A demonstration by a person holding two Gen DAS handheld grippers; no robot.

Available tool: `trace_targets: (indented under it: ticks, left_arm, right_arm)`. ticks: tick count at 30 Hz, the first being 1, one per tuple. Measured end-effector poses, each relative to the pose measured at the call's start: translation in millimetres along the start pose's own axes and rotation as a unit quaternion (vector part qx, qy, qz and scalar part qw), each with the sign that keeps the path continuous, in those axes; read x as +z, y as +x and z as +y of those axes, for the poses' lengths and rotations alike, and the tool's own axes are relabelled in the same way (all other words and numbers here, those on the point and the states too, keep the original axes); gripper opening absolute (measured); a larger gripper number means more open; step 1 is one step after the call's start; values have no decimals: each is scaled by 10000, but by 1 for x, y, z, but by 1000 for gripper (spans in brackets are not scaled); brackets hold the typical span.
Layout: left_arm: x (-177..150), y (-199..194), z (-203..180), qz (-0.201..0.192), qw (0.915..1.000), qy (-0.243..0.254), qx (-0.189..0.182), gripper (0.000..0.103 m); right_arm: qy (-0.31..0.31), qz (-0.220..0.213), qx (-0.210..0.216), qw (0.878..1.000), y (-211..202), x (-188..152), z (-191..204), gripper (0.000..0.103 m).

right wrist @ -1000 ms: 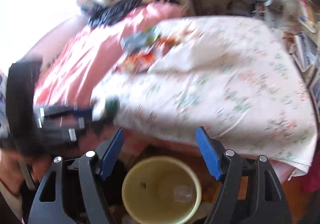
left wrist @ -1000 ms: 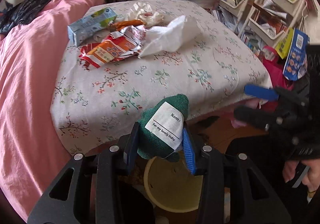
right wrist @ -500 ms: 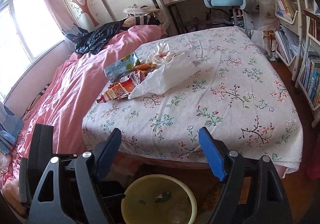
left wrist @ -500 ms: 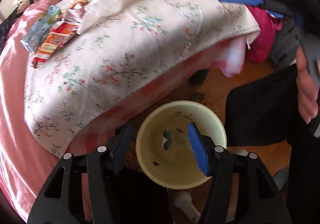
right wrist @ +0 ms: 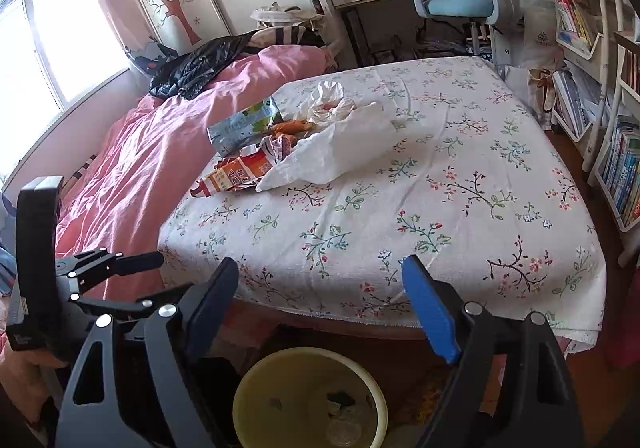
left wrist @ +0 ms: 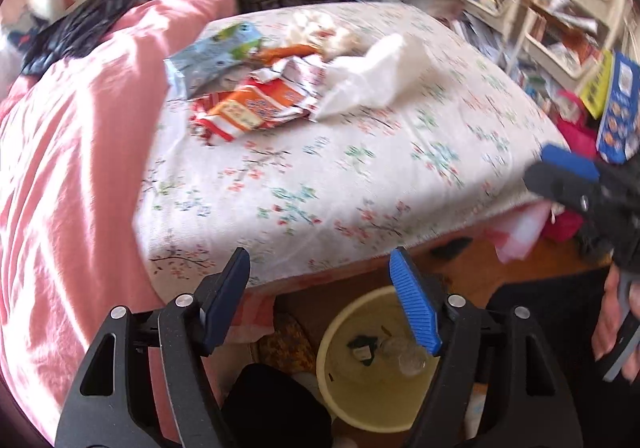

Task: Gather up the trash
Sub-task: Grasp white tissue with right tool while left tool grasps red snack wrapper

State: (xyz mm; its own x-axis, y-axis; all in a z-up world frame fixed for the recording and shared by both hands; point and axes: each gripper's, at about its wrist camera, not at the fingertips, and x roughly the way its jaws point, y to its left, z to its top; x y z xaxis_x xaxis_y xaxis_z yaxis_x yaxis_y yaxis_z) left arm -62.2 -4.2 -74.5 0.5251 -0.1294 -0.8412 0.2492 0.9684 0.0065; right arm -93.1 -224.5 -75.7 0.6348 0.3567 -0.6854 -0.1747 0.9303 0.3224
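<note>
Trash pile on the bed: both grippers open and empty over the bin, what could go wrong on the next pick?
1. The wrappers, white plastic bag and blue-green carton overlap; one pinch may drag neighbours and scatter them.
2. The pile sits far from the yellow bin on the floor, so a loosely held piece could drop during the carry.
3. The left gripper and right gripper are close together; reaching together may collide.

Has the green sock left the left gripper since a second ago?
Yes. The left gripper, jaws just opened, is empty; a dark green item now lies inside the yellow bin by the bed.
</note>
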Motion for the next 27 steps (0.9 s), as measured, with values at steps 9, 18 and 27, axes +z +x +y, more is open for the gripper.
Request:
trace_targets:
  ticks: [9,18,27]
  left_arm:
    - [7,-7,68,-304,9844,-1731,-135,71]
    - [23,1,75,-411,9847,-1694,4,75]
    - [60,27,78,-383,9876,-1508,212,78]
  right_arm:
    - [-326,-67,-190,9993,2,1,15,88]
    - [-715,11,-345,9968,23,41,30,91]
    - [-1139,482,-474,9912,94,77,36,91]
